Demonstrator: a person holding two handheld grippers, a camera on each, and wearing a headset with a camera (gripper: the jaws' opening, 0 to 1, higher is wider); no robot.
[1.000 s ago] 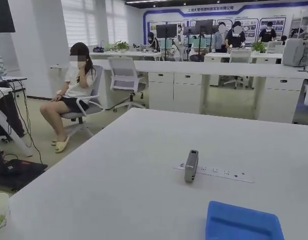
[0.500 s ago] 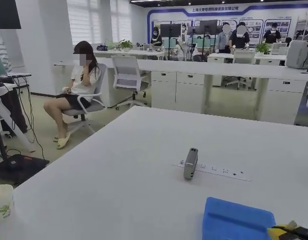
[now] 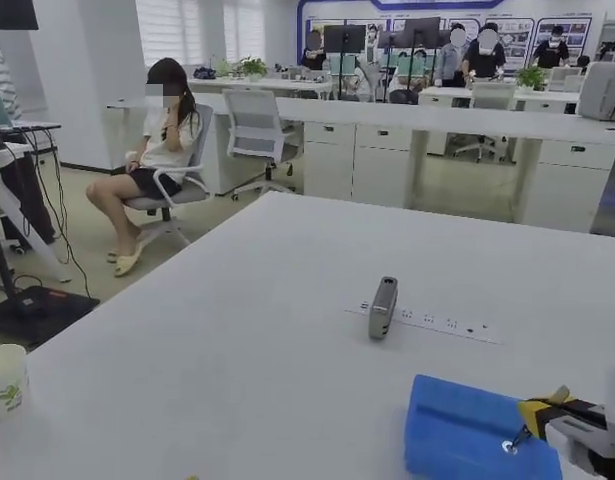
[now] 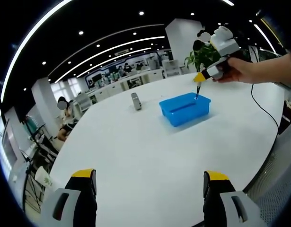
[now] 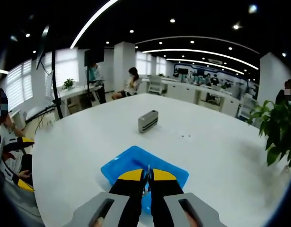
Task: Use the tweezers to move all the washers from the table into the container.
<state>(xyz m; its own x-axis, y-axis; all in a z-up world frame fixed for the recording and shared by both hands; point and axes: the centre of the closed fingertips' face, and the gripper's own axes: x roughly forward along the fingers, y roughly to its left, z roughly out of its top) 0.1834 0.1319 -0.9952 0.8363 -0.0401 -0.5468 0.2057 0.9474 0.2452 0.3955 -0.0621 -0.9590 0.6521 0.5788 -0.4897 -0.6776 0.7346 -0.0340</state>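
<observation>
Whereas lower right of head view held blue container [image 3: 452,425] alone a second ago, right tool [image 3: 536,407] now enters there, pressed together on tweezers [image 3: 520,435]. Washer [image 3: 509,447], small ring at tip, sits over container. Left tool [image 4: 150,189] spread, empty. Release judged next.

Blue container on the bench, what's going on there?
A person is working with two handheld grippers. The right gripper is shut on the tweezers, whose tips hang over the blue container with what looks like a washer pinched in them. The left gripper is open, holding nothing, above the white table, well apart from the container.
</observation>
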